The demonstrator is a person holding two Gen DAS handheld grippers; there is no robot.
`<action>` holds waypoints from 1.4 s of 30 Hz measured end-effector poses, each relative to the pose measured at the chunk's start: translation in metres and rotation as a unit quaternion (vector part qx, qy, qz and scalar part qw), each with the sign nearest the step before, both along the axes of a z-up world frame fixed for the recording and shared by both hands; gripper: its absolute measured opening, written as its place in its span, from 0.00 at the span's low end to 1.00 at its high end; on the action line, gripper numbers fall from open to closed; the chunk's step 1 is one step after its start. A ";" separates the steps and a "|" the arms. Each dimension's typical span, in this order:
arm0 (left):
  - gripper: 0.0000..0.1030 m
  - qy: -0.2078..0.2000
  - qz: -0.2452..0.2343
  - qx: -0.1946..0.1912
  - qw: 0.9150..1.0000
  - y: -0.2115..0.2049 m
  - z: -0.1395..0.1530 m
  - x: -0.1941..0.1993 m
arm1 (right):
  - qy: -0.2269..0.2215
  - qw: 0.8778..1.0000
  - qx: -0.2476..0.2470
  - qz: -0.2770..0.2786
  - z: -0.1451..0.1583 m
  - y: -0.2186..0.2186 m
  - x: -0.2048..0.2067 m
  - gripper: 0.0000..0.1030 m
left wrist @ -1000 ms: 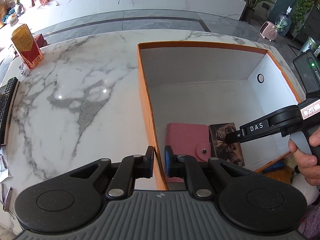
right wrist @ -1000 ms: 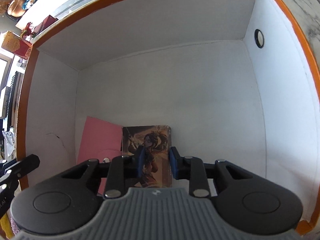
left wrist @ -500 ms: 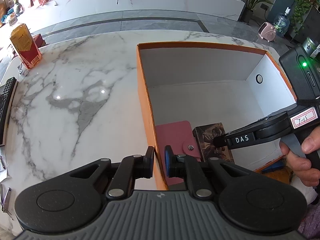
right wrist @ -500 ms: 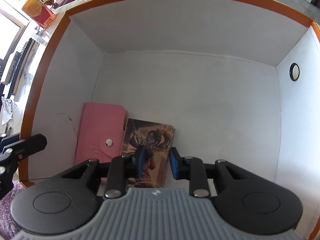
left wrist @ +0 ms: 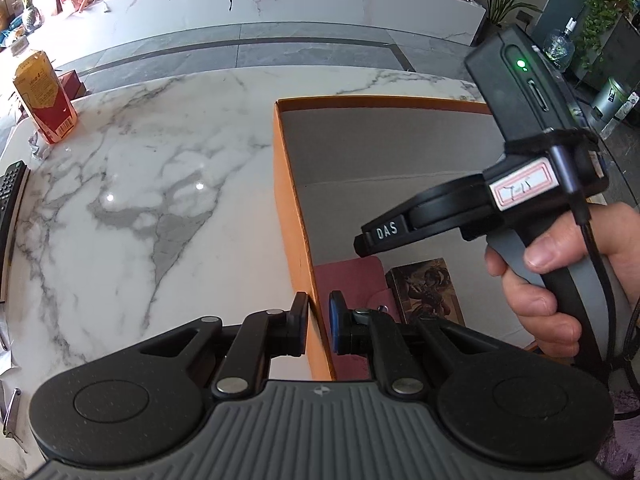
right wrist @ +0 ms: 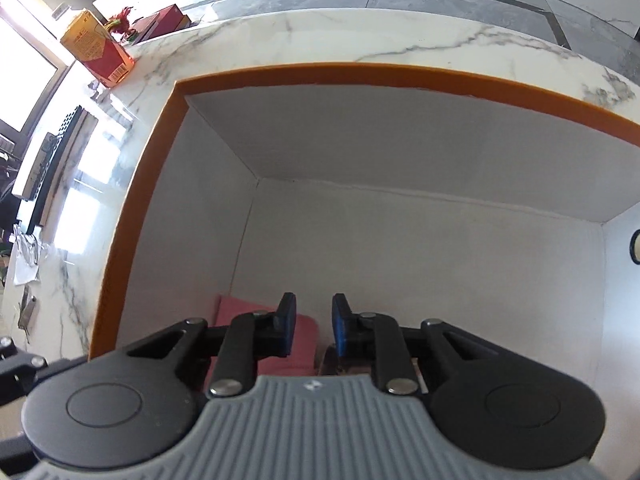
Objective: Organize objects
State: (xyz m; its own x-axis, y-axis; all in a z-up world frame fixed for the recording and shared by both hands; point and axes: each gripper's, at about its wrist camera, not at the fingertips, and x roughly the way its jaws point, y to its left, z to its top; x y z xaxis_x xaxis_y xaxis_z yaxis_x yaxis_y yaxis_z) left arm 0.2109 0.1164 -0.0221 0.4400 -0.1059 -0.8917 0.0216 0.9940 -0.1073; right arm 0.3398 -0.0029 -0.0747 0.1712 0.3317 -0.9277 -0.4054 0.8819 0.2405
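1. On a white marble tabletop (left wrist: 120, 184) sits an open box (left wrist: 292, 216) with orange outer walls and a white inside.
2. Two things lie flat on the box floor in the near left corner: a pink wallet (left wrist: 356, 284) with a snap button against the left wall, and just beside it on the right a small picture card box (left wrist: 424, 292).
3. Left gripper (left wrist: 319, 328): closed on the box's left wall, one pad outside and one inside, steadying the box.
4. Right gripper (right wrist: 314, 330): held in a hand (left wrist: 560, 280) above the box, jaws drawn nearly together with nothing between them, pointing steeply down over the wallet and the card box.
5. Step in hand, as a judgement: the card box looks placed and let go, and the right gripper seems to be clear of it.
6. Next move, as a judgement: it calls for finding another loose item outside the box, opening the jaws wide enough for it, and bringing it to the bare floor beyond the two things already inside, while the left gripper keeps the box from sliding.
7. Only the left wrist view shows the hand, the right gripper's handle with its green light, and the whole card box.
8. Only the right wrist view shows the right gripper's pads, the far wall of the box, and a round hole (right wrist: 635, 246) in the right wall; there the card box is mostly hidden beneath the gripper.
9. Both views show a red and yellow carton (left wrist: 42, 96) standing well apart at the tabletop's far left.
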 end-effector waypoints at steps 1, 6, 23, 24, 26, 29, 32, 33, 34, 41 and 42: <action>0.13 0.000 0.000 -0.002 1.000 0.001 -0.001 0.000 | 0.007 1.000 0.006 -0.005 -0.002 0.002 0.002 0.18; 0.13 0.000 0.001 -0.011 1.000 0.004 -0.002 0.000 | 0.028 0.999 0.010 -0.013 -0.014 0.013 0.003 0.17; 0.13 0.001 0.003 -0.012 1.000 0.006 -0.002 -0.001 | -0.002 0.999 -0.034 -0.004 0.003 -0.016 -0.006 0.20; 0.13 0.001 0.003 -0.012 1.000 0.005 -0.001 -0.001 | 0.002 0.999 -0.037 -0.006 0.001 -0.019 -0.006 0.20; 0.13 0.000 0.003 -0.009 1.000 0.004 -0.001 -0.001 | 0.015 0.999 -0.035 -0.006 -0.004 -0.021 -0.005 0.19; 0.13 0.002 0.004 -0.009 1.000 0.004 0.000 -0.002 | 0.046 0.999 -0.020 0.003 -0.014 -0.019 -0.009 0.17; 0.14 0.000 0.011 -0.011 1.000 0.005 0.002 -0.004 | 0.033 0.999 -0.032 0.002 -0.015 -0.016 -0.014 0.17; 0.15 -0.003 0.015 -0.012 1.000 0.006 0.004 -0.006 | 0.029 0.999 -0.028 0.001 -0.012 -0.017 -0.015 0.17; 0.17 -0.005 0.018 -0.013 1.000 0.007 0.007 -0.008 | 0.026 0.999 -0.023 0.000 -0.008 -0.019 -0.017 0.17; 0.22 -0.035 0.040 -0.025 0.998 0.010 0.030 -0.034 | -0.007 0.999 -0.038 -0.024 0.014 -0.037 -0.022 0.20; 0.22 -0.037 0.042 -0.026 0.998 0.010 0.032 -0.039 | -0.003 0.998 -0.049 -0.038 0.013 -0.042 -0.020 0.20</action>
State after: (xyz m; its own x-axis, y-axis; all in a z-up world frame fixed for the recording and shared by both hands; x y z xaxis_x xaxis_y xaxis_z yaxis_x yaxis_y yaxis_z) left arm 0.1724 0.1264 0.0100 0.5140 -0.1105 -0.8507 -0.0520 0.9858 -0.1594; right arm 0.3199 -0.0452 -0.0618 0.1986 0.2249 -0.9539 -0.3378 0.9294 0.1488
